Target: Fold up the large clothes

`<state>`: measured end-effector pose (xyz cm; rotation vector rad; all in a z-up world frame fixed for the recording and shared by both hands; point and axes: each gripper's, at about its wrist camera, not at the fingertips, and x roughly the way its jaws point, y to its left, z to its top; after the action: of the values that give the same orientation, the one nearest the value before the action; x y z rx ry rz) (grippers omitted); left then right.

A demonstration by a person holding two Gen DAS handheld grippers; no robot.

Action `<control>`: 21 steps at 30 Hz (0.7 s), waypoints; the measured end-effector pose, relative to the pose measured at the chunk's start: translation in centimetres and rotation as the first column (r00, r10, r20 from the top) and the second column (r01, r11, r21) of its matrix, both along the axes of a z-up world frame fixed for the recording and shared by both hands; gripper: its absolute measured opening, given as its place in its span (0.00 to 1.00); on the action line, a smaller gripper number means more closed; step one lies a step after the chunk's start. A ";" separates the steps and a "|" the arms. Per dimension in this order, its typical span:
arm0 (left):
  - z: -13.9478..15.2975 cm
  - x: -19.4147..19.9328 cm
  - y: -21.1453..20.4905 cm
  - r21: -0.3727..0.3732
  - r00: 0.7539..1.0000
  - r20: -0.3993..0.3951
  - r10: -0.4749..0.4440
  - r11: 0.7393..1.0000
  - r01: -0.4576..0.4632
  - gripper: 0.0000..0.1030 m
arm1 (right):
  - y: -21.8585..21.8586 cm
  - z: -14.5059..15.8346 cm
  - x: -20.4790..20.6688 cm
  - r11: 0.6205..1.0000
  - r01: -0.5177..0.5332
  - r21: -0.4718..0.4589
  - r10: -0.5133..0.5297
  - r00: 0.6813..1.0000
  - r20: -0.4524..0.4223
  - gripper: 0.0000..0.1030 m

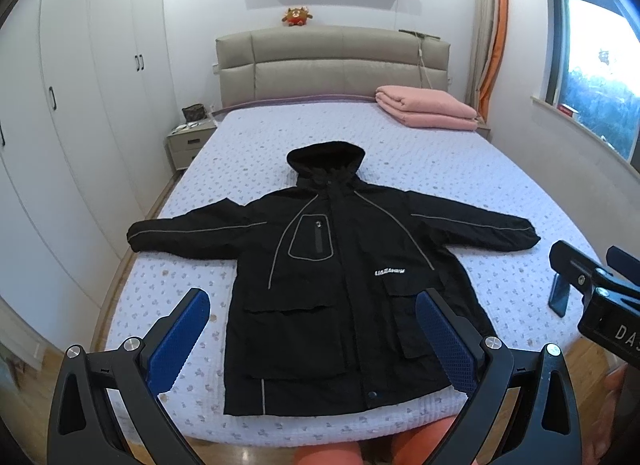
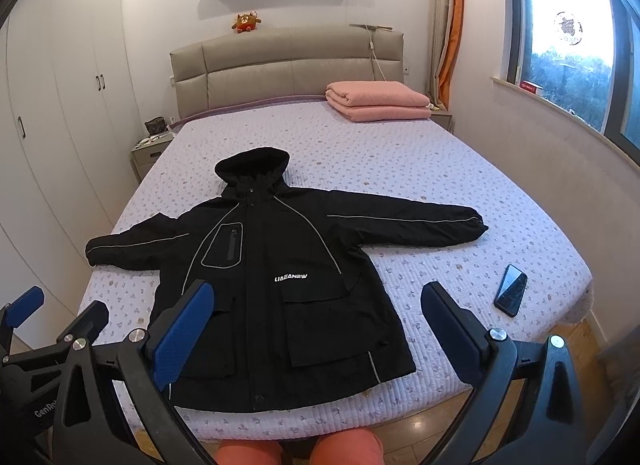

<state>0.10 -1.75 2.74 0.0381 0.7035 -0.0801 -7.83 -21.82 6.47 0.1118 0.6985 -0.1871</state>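
Both grippers hang released above the bed's near edge, fingers spread wide, gripping nothing.

Beyond the left gripper [image 1: 312, 337] fingertips, the black jacket [image 1: 336, 277] lies flat on the bed [image 2: 420, 169], sleeves outstretched, hood farthest away; the right gripper [image 2: 316, 329] has the phone [image 2: 511, 290] just past its right finger.

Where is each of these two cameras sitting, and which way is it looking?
Left wrist view: sits on the open left gripper at the bed's foot, facing the headboard over the black jacket; the right gripper and the person's knees show.
Right wrist view: sits on the open right gripper, slightly further right, facing the same way; the left gripper and knees show.
Shared: jacket, phone, pink folded blanket, bed.
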 end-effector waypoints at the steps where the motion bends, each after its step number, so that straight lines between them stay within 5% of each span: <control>1: 0.0 0.0 0.0 -0.002 1.000 0.001 -0.003 1.000 0.003 1.00 | -0.1 -0.1 -0.3 1.000 0.002 0.001 -0.002 1.000 0.006 1.00; 8: -3.4 3.5 -2.3 0.009 1.000 -0.018 -0.016 1.000 0.016 1.00 | -3.5 -4.3 2.1 0.998 0.041 0.053 -0.040 0.999 -0.023 1.00; 16: -16.2 15.7 -9.7 -0.004 0.978 -0.169 -0.120 0.993 0.121 1.00 | -13.7 -18.8 10.7 0.964 0.175 0.198 -0.155 0.981 -0.115 1.00; 21: -20.5 22.5 -14.8 0.010 0.954 -0.237 -0.184 0.981 0.192 1.00 | -21.2 -25.4 17.6 0.937 0.268 0.225 -0.226 0.954 -0.198 1.00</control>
<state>22.59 -16.53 -17.79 0.1287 0.9371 -0.2597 9.76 -43.00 -18.89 0.4315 0.8757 -0.3539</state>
